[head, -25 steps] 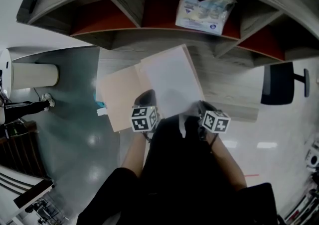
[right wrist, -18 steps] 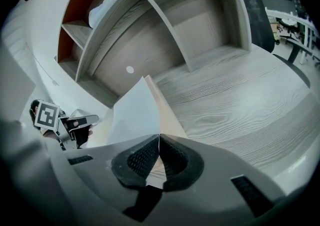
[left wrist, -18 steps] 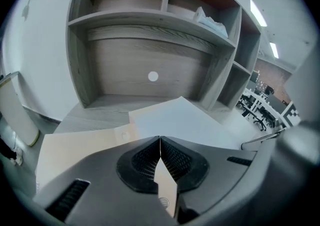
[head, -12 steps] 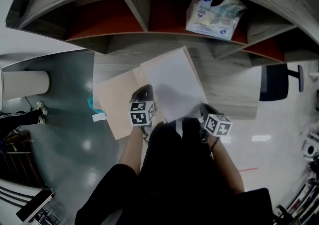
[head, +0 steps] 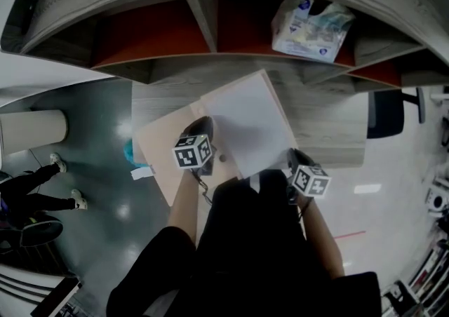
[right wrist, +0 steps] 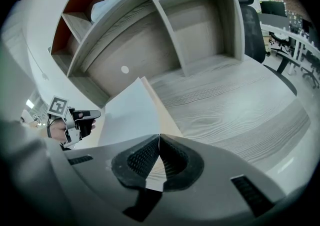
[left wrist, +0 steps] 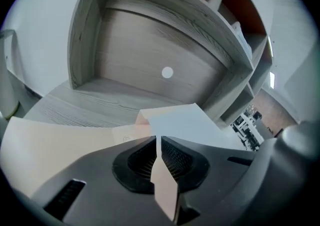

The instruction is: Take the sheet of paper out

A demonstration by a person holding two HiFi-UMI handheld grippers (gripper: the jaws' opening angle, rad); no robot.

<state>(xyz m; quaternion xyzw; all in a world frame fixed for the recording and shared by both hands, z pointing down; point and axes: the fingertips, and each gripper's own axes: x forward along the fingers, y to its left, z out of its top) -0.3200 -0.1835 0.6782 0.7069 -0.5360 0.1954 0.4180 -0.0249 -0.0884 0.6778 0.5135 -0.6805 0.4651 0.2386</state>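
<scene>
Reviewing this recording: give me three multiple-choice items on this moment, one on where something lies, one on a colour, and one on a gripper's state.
1. Where does the plastic package lie?
A) on the floor
B) in a red-backed shelf compartment
C) on the office chair

2. What colour is the open folder?
A) beige
B) blue
C) black

3. How do the jaws of the left gripper stand?
A) wide apart and empty
B) shut on the folder
C) shut on the plastic package

Answers:
1 B: the head view shows the package inside the compartment above the desk.
2 A: the folder is beige, and the white sheet of paper lies on it.
3 B: the left gripper view shows a beige flap pinched between the closed jaws.
</scene>
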